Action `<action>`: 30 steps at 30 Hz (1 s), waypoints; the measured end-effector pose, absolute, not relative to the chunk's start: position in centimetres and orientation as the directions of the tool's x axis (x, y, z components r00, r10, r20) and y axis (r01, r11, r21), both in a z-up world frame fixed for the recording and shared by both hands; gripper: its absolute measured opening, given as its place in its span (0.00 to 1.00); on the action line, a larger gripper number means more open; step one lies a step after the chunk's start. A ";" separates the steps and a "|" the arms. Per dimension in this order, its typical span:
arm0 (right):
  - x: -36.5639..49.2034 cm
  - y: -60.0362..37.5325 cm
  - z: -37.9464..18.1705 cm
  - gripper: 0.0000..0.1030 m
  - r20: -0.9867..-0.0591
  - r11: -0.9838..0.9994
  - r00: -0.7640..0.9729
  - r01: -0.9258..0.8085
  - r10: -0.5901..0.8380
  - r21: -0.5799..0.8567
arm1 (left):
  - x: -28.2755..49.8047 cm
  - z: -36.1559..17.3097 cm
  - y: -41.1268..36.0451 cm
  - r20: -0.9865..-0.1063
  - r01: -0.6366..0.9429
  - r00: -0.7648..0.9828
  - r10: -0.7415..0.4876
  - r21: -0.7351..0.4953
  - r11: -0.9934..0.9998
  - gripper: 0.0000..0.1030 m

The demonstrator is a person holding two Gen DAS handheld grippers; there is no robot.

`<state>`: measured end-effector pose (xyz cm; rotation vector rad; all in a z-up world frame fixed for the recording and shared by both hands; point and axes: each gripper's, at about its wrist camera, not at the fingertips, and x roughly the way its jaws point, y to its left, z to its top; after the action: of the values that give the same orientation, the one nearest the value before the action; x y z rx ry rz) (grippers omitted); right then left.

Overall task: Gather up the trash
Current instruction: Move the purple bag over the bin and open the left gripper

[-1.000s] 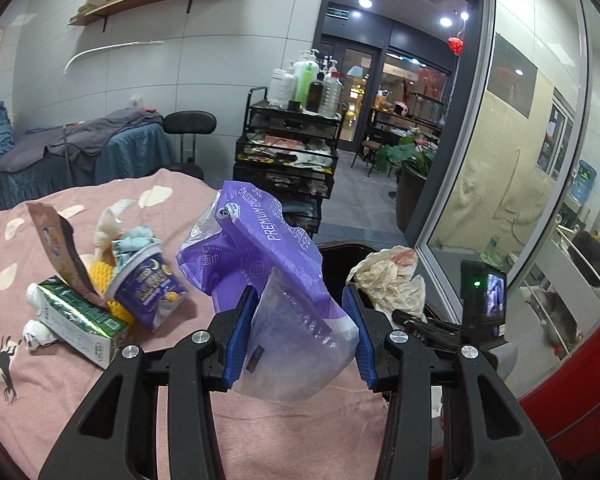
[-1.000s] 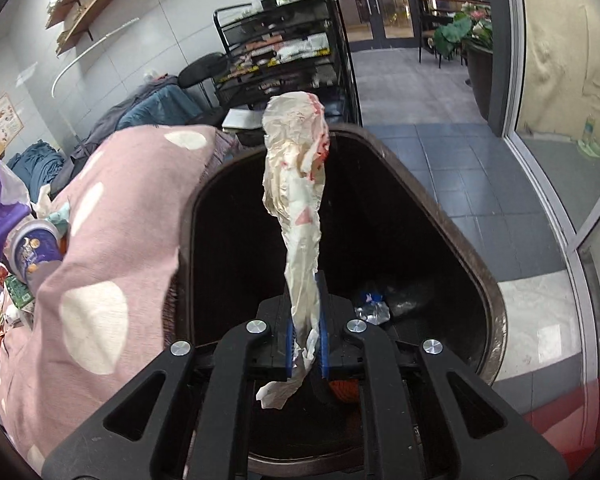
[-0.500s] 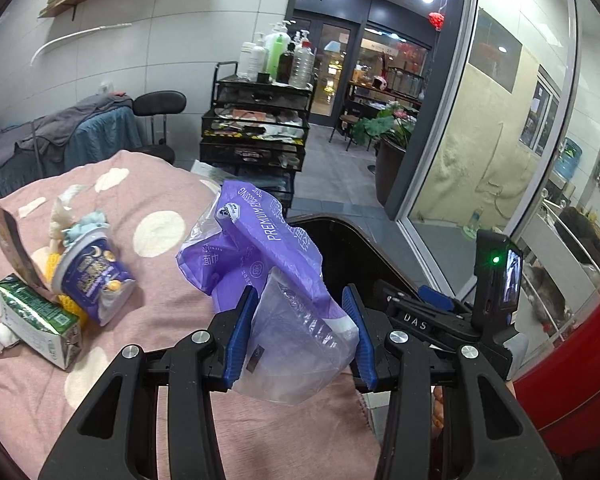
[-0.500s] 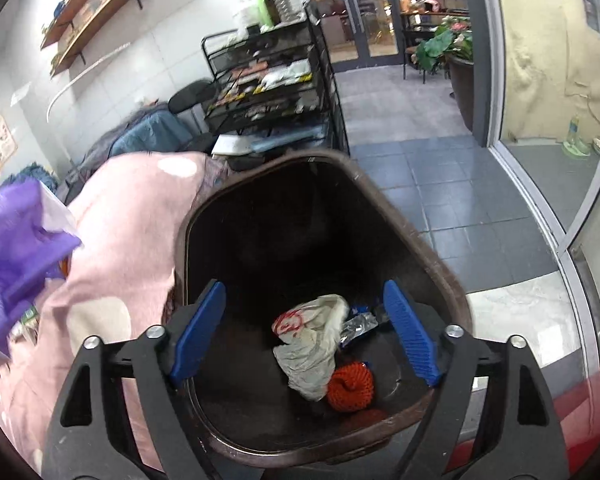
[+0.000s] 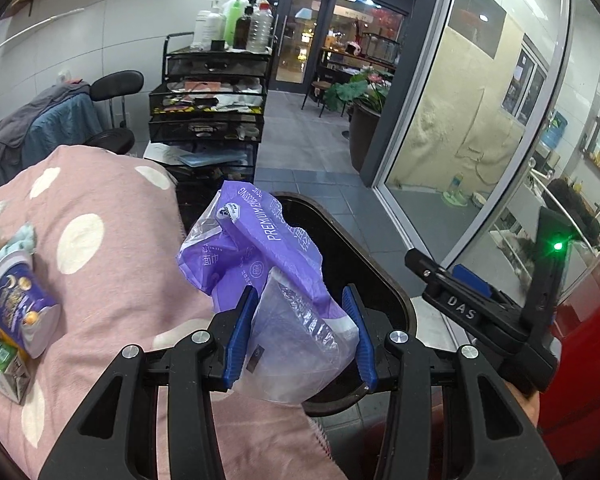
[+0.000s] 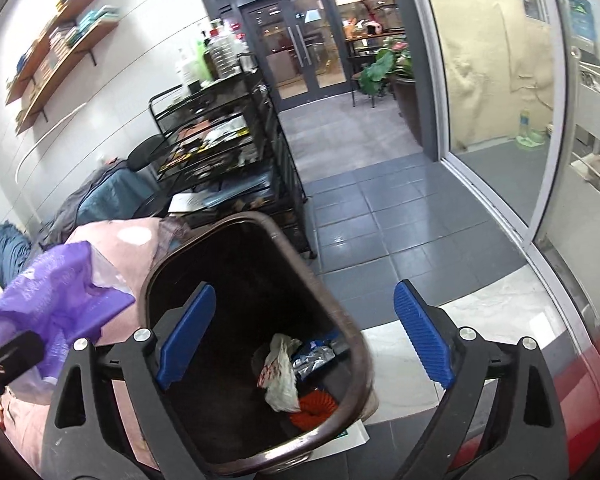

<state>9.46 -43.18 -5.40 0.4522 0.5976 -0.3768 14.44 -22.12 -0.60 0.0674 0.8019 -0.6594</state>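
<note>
My left gripper (image 5: 302,330) is shut on a crumpled purple and clear plastic wrapper (image 5: 268,264), held at the near edge of the dark brown trash bin (image 5: 396,300). The wrapper also shows at the left of the right wrist view (image 6: 56,288). My right gripper (image 6: 300,336) is open and empty above the bin (image 6: 260,454). Inside the bin lie a crumpled white and red paper wrapper (image 6: 282,376), a silver-blue foil packet (image 6: 314,356) and an orange object (image 6: 314,410). The right gripper's body shows at the right of the left wrist view (image 5: 480,312).
A pink spotted cloth (image 5: 112,264) covers the table left of the bin, with a purple cup (image 5: 18,312) and a green carton (image 5: 0,364) on it. A black wire cart (image 5: 208,108) with bottles stands behind. Grey tiled floor (image 6: 380,208) and a glass wall (image 5: 480,120) lie to the right.
My right gripper opened and dropped the white and red paper wrapper into the bin, then drew back to the right. My left gripper carried the purple wrapper right, to the bin's edge.
</note>
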 end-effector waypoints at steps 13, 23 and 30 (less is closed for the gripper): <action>8.7 -45.3 -5.5 0.87 -0.614 0.820 0.756 0.489 -0.228 0.297 | 16.6 -3.5 -26.9 -0.781 0.593 0.428 -0.455 -0.136 0.793 0.45; 8.8 -45.6 -5.8 0.94 -0.619 0.814 0.750 0.500 -0.235 0.297 | 16.3 -5.0 -27.8 -0.808 0.607 0.444 -0.387 -0.046 0.793 0.86; 8.9 -45.6 -6.0 0.95 -0.623 0.815 0.748 0.497 -0.229 0.298 | 15.5 -4.4 -28.1 -0.780 0.612 0.506 -0.369 0.023 0.790 0.92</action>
<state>8.92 -45.58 -5.96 0.4726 0.6048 -0.4137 15.46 -28.13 -4.39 0.3156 0.8538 -0.6034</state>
